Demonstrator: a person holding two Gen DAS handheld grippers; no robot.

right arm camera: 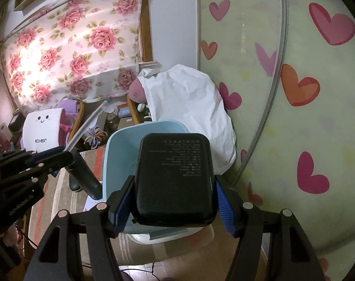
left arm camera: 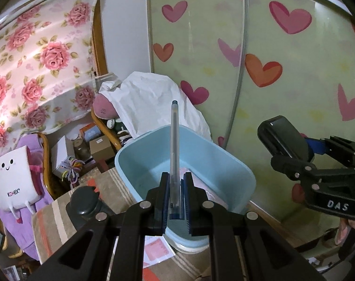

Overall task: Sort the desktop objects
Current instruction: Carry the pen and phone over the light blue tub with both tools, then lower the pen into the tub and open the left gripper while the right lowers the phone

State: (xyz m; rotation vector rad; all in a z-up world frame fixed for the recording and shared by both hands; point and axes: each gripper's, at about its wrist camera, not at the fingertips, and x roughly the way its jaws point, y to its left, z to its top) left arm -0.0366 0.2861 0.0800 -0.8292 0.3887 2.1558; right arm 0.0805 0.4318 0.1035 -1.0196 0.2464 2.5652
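Left gripper (left arm camera: 175, 187) clamped on pen (left arm camera: 174, 149), right gripper (right arm camera: 172, 194) on power bank (right arm camera: 174, 180) (black), blue bin (left arm camera: 224, 161) just ahead.

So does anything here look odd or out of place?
Nothing spilled or broken. The dark bottle leans tilted beside the blue tub rather than standing; the pen and black case are simply held in the tools.

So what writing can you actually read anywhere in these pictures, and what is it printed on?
"KOTEX": on the white smiling-face cushion, left of the table.
"DAS": on the right claw, seen from the left wrist view.
Several lines of small white print: on the black power bank held in the right claw, too small to read.
The pen in the left claw shows no legible writing.
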